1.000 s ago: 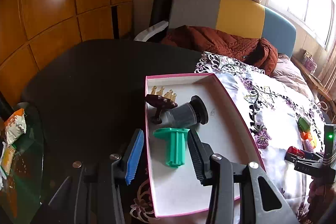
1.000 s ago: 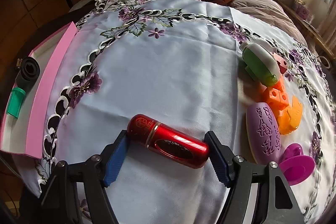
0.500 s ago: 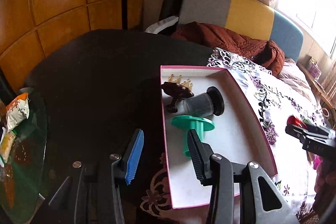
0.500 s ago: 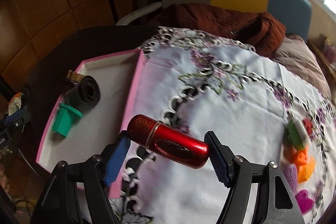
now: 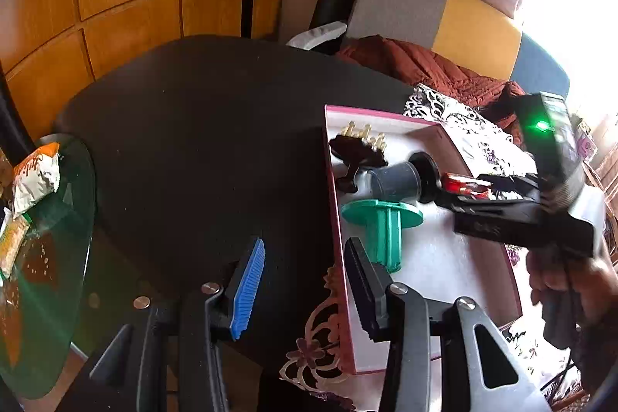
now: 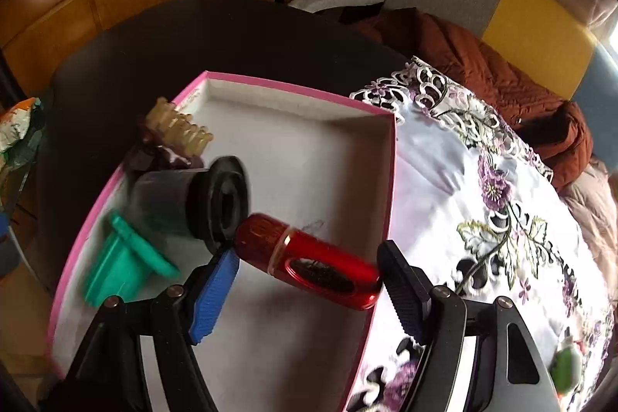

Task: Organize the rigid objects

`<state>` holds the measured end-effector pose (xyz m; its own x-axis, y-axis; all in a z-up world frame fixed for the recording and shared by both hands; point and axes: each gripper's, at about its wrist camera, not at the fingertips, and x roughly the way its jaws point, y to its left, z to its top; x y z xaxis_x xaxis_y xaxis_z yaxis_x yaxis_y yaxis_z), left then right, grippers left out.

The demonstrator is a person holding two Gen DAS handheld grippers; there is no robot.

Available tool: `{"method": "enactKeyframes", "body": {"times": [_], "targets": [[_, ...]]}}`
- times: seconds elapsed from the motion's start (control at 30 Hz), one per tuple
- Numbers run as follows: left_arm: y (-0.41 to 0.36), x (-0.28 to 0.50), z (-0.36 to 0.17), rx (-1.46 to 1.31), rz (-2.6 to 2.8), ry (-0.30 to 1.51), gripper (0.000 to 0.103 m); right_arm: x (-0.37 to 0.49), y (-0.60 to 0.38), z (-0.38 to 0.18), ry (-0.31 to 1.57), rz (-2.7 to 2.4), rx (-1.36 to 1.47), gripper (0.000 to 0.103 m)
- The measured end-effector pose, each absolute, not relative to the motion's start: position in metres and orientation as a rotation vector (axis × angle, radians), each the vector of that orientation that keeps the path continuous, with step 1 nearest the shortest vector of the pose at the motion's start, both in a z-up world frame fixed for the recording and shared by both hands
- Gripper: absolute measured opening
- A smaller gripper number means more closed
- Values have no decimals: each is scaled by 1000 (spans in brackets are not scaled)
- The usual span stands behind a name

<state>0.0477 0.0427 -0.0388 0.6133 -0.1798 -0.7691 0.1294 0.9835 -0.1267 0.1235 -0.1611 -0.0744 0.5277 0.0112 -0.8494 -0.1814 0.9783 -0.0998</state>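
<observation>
red cylinder (image 6: 309,259) clamped in right gripper (image 6: 305,290), over pink box (image 6: 382,180)

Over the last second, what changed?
The right tongs, still shut on the red cylinder, carried it from the tablecloth to over the pink-rimmed box. Left tongs stayed open; green spool, grey cup and hair clip unmoved.

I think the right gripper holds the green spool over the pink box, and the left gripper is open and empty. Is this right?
Not quite: the right gripper holds the red cylinder, as the right wrist view shows. The green spool lies in the pink box. The left gripper is open and empty.
</observation>
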Motion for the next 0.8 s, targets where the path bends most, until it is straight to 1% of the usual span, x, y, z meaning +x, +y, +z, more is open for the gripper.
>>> {"method": "enactKeyframes", "body": {"times": [0.03, 0.1, 0.17, 0.3, 0.67, 0.8], "targets": [[43, 47, -40, -59, -179, 896, 43, 126, -162, -75, 1011, 108, -185, 79], [42, 47, -41, -57, -182, 898, 43, 127, -166, -74, 1012, 110, -150, 79], [41, 48, -41, -54, -183, 896, 44, 124, -171, -69, 1006, 112, -119, 84], [37, 47, -40, -47, -188, 891, 44, 111, -179, -61, 985, 109, -89, 86], [24, 40, -33, -9, -209, 881, 43, 68, -199, -46, 931, 85, 12, 95], [18, 37, -32, 4, -223, 879, 44, 54, -204, -41, 913, 64, 28, 96]]}}
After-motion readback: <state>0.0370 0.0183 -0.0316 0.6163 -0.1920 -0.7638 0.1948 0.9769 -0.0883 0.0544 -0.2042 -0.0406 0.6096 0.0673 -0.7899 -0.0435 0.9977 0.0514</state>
